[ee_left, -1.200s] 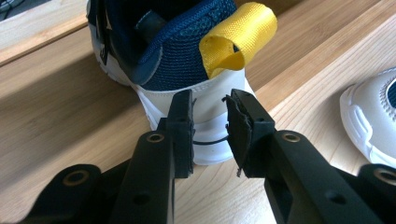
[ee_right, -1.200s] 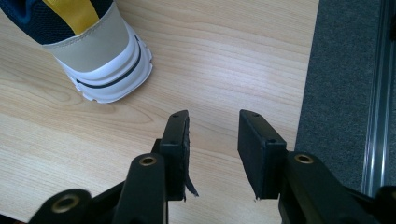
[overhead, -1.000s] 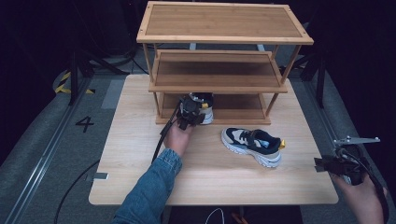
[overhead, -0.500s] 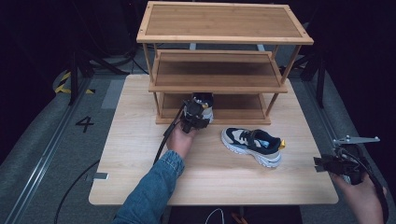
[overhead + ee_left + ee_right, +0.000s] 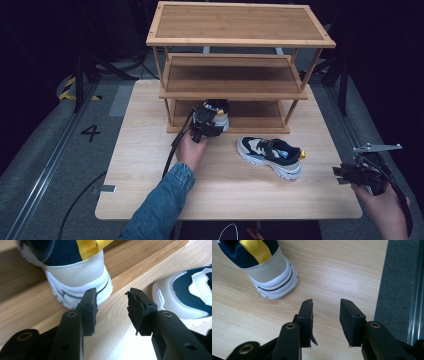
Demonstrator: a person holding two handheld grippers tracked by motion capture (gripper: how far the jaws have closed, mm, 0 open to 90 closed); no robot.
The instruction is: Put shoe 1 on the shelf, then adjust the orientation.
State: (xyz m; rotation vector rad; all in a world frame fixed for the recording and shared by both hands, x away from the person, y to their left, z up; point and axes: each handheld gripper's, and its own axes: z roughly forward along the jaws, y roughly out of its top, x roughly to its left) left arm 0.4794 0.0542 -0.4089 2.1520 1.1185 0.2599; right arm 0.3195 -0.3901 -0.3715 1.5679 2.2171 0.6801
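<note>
Left gripper (image 5: 209,121) at the navy-and-white sneaker with yellow heel tab (image 5: 75,272), frame centre.
Jaws parted, empty, just behind the heel on the wooden rack's bottom shelf (image 5: 260,125); right gripper (image 5: 325,315) likewise parted, empty.

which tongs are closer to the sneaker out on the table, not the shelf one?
Left. The left tongs sit at the rack's bottom shelf, just left of the sneaker. The right tongs hover farther off, near the table's right edge.

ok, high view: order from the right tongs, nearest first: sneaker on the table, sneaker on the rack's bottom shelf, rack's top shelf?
From the right tongs:
1. Sneaker on the table, just to their left.
2. Sneaker on the bottom shelf, farther left, at the left tongs.
3. Top shelf, at the far side.
</note>
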